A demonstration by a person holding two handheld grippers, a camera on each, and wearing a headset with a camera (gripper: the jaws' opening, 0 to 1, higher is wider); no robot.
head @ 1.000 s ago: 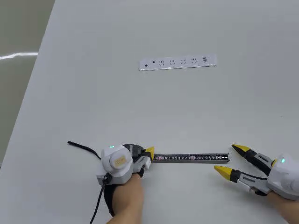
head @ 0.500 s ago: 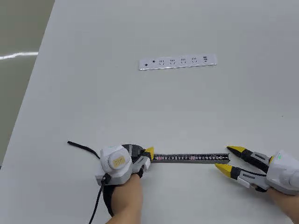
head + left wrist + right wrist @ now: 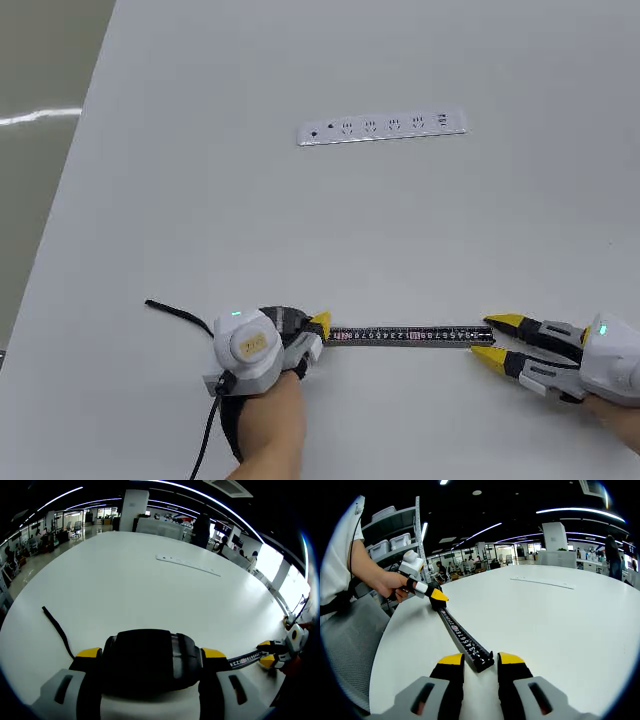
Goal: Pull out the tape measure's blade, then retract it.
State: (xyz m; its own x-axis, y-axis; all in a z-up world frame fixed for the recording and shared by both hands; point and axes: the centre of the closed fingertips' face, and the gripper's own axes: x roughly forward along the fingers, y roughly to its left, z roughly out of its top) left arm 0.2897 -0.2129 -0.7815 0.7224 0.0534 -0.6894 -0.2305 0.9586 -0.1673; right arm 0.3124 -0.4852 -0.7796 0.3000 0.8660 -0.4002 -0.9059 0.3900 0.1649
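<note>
I see the tape measure [image 3: 150, 660] clamped in the left hand-held gripper [image 3: 306, 335]. Its blade [image 3: 410, 336] lies extended along the white worktop [image 3: 300, 230], tip between the parted, untouching jaws of the right hand-held gripper [image 3: 481, 659].

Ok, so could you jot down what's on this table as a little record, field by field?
surface: white table
held: tape measure case, clamped in the left gripper
blade: blade pulled out, lying flat on the table toward the right gripper
right side: open, one jaw on each side of the blade's end
also there: power strip farther back; black strap beyond the case, away from the blade
stage: blade out, not yet retracted
</note>
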